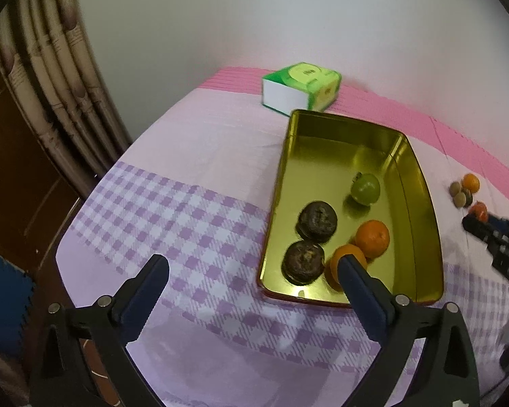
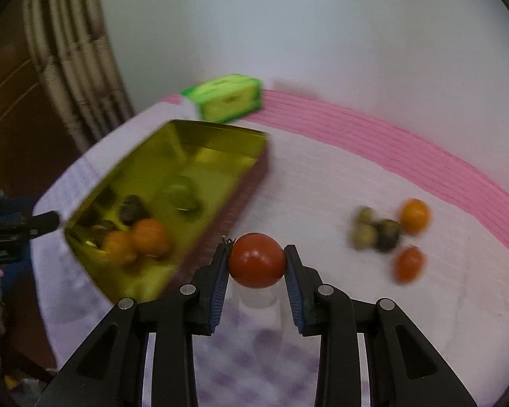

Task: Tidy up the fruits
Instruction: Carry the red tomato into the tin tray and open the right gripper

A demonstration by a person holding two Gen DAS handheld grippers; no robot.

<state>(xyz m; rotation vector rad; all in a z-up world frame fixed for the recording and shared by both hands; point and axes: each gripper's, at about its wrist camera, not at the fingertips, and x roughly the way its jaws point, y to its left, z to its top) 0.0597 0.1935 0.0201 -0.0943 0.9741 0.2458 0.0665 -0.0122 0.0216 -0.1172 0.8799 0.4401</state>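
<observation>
My left wrist camera looks down and forward from above the near-left part of the tabletop (image 1: 193, 156), facing the far wall, with the gold tin (image 1: 420, 203) close on its right. My right wrist camera sits lower and nearer the cloth, to the tin's (image 2: 244, 186) right, facing the same wall. Both views share the tin, the green box (image 1: 302, 84) (image 2: 230, 101) behind it and the loose fruit cluster (image 1: 465, 191) (image 2: 387, 234).
</observation>
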